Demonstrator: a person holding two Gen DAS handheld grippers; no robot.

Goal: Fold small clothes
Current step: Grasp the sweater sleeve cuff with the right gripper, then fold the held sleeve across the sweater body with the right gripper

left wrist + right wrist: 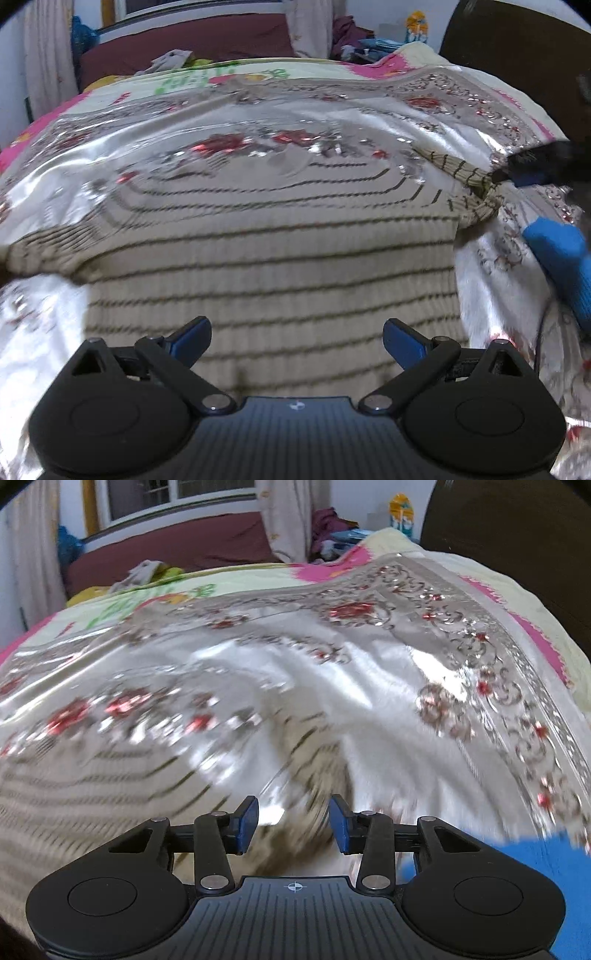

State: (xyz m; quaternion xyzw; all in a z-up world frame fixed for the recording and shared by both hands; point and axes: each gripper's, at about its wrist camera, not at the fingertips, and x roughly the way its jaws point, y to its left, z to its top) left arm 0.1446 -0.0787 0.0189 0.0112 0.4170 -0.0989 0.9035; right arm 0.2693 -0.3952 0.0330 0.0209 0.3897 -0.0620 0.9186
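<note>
A beige knit sweater with thin dark stripes lies spread flat on a shiny silver bedspread. My left gripper hovers over its lower body, open wide with nothing between the blue pads. The sweater's right sleeve angles out to the right, and my right gripper sits at its cuff. In the right wrist view the right gripper stands partly open. Blurred striped sleeve fabric runs down into the gap between its jaws, and the pads do not visibly press on it.
A blue knit garment lies on the bedspread right of the sweater, also at the lower right of the right wrist view. A dark headboard rises at the right. Loose clothes and a maroon couch lie beyond the bed.
</note>
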